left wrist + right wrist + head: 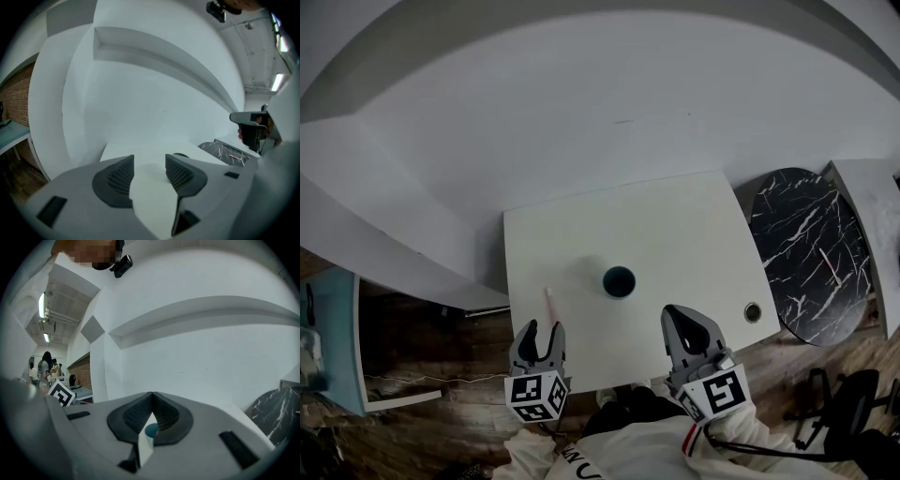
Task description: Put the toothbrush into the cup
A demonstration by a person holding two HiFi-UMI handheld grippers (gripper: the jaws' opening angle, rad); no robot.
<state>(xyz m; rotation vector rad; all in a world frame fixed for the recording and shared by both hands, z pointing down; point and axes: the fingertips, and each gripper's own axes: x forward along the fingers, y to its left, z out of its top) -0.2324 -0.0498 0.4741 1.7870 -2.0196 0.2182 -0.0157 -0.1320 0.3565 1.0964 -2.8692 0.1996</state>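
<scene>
A dark blue cup (619,280) stands upright near the middle of the white table (675,225). A pale pink toothbrush (551,302) lies flat on the table, left of the cup. My left gripper (543,328) sits just short of the toothbrush's near end, jaws open and nothing between them. In the left gripper view (150,161) only bare table shows between the pads, and the toothbrush is hidden. My right gripper (675,315) is shut and empty near the table's front edge, right of the cup. The cup (151,430) shows below its closed tips (152,394).
A round black marble table (811,253) stands right of the white table. A small round hole (753,311) sits at the table's near right corner. A black chair (853,403) is at the lower right, a light blue shelf (328,328) at the left. A white curved wall lies behind.
</scene>
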